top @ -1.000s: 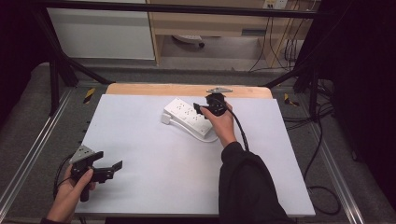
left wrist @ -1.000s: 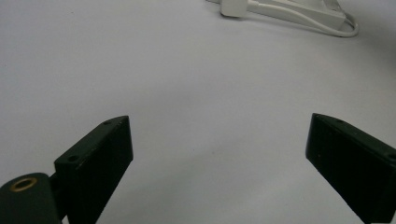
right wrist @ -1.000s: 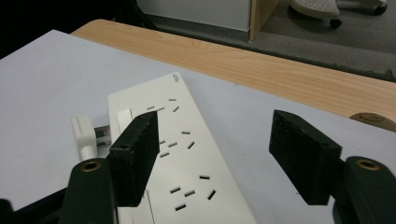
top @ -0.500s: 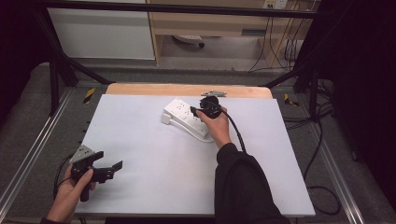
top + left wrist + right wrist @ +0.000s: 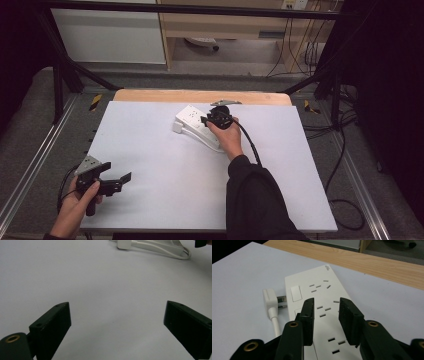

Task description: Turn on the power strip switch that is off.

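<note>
A white power strip (image 5: 190, 119) lies flat at the far middle of the white mat, several sockets and a switch on its top face (image 5: 324, 290). Its white plug (image 5: 269, 301) rests against the strip's side, and the cord (image 5: 182, 255) loops beside it. My right gripper (image 5: 204, 120) hovers just over the strip, jaws a little apart with nothing between them (image 5: 325, 307). My left gripper (image 5: 116, 172) sits low at the near left corner, jaws wide open over bare mat (image 5: 117, 322), far from the strip (image 5: 160, 243).
The white mat (image 5: 165, 180) covers the table, with a wooden strip (image 5: 150, 96) bare along the far edge. Metal frame rails (image 5: 35, 165) run down both sides. Black cables (image 5: 345, 200) lie on the floor at right.
My right gripper has drifted slightly left and nearer over the power strip. The left gripper has stayed put.
</note>
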{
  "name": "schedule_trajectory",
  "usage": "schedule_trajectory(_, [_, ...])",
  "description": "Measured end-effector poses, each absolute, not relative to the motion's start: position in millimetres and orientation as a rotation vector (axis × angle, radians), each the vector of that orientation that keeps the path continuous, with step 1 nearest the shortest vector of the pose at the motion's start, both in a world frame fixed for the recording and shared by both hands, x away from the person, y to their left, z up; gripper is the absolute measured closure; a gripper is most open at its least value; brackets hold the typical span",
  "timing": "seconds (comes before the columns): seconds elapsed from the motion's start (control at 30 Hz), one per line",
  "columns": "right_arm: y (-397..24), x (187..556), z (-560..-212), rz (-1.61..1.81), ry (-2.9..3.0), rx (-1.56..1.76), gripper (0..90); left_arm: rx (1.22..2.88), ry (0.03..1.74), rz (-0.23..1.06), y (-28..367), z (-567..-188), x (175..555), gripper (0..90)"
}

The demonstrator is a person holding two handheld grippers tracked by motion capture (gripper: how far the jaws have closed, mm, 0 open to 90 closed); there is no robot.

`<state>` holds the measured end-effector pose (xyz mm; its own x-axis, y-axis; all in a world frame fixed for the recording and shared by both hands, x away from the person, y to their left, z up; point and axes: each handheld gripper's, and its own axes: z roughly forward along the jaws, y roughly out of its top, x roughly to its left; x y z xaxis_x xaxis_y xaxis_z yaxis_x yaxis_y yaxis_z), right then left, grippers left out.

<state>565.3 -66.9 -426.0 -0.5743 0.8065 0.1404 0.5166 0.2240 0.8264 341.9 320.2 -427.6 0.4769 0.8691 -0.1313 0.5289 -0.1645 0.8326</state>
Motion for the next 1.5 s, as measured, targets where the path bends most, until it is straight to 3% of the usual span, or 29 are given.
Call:
schedule_trajectory(0.23, [-60, 563, -429, 1.306, 2.211, 1.210, 78.9, 1.835, 1.176, 0.482, 320, -428, 342, 7.5])
schedule_trajectory(0.53, [-54, 561, -432, 1.325, 2.228, 1.187, 87.7, 1.837, 1.175, 0.482, 320, -428, 342, 7.5])
schedule_trajectory(1.5, [-42, 554, -438, 1.279, 2.245, 1.130, 90.0, 1.841, 1.173, 0.483, 319, -428, 342, 7.5])
